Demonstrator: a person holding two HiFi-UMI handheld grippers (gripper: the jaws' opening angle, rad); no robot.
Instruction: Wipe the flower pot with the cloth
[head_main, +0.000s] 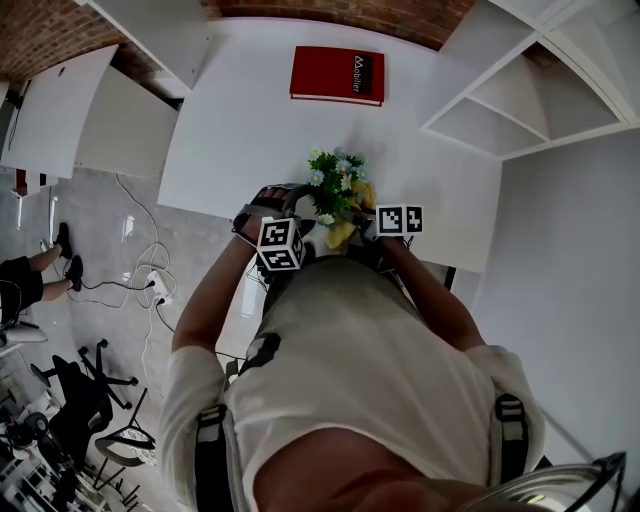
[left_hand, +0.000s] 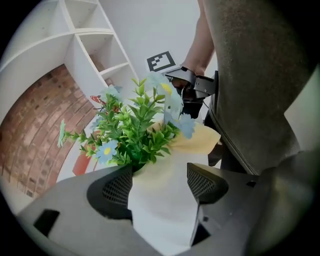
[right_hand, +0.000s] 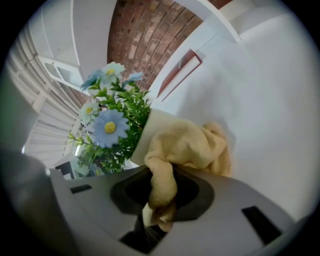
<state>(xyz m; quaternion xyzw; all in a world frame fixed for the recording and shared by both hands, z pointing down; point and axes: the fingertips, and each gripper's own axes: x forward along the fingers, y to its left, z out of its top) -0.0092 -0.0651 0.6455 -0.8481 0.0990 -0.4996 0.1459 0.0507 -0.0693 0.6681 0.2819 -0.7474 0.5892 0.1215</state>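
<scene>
The left gripper's (left_hand: 160, 184) jaws clamp the white flower pot (left_hand: 161, 220) by its sides, while the right gripper's (right_hand: 162, 189) jaws pinch the yellow cloth (right_hand: 192, 144) against the pot's wall beneath its flowers (left_hand: 134, 131), so I'd hold firm and rub evenly around.

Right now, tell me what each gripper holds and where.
Left gripper clamps the flower pot by its sides; right gripper pinches the cloth by a twisted bunch.

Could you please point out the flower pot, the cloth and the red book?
flower pot (left_hand: 160, 205), left gripper view, white side wall.
cloth (right_hand: 192, 145), right gripper view, bunched yellow fold.
red book (head_main: 330, 72), head view, cover.
</scene>
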